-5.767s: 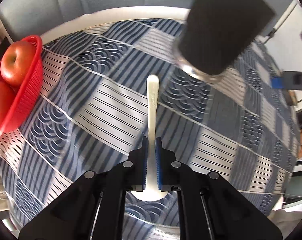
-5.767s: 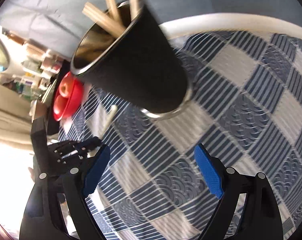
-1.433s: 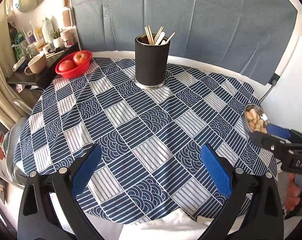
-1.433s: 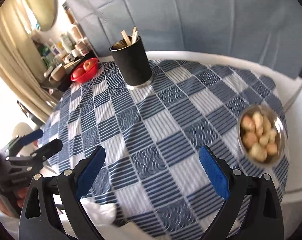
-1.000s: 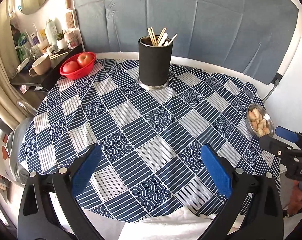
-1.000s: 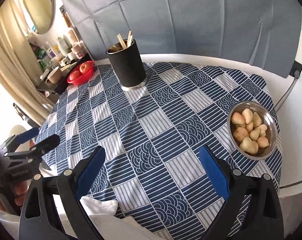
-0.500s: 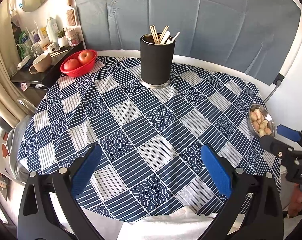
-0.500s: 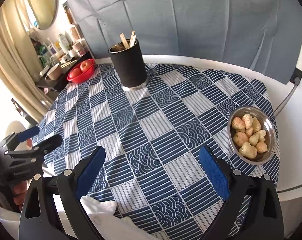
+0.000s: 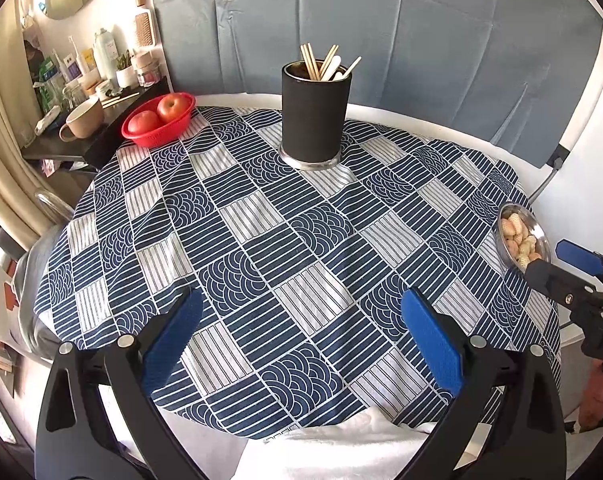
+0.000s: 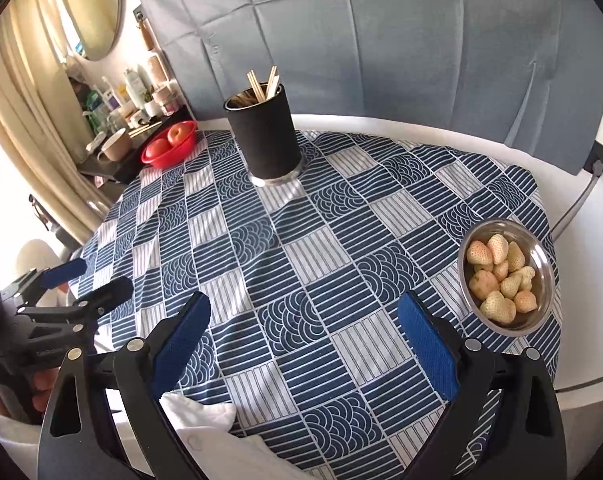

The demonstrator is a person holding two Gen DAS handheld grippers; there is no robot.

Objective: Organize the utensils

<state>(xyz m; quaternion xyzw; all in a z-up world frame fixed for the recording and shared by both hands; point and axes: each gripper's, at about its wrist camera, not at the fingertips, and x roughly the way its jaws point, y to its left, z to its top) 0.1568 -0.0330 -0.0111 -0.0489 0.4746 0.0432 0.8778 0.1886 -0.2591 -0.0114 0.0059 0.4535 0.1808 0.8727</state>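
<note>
On the far side of the desk (image 9: 381,120) stands a black holder (image 9: 315,114), upright, with chopsticks (image 9: 310,61) and a white spoon (image 9: 332,68) poking out. Near the front edge, the left gripper (image 9: 299,338) and right gripper (image 10: 303,334) both hang with fingers spread wide, empty.

- Left gripper (image 9: 301,332): black plastic frame, two angled fingers (image 9: 173,336) faced with blue textured pads, silver round screws along each finger.
- Right gripper (image 10: 303,336): same black frame, blue pads, silver screws; white lettering partly readable on its body in the left wrist view.
- Bare skin of a hand (image 10: 41,394) behind the left gripper.
</note>
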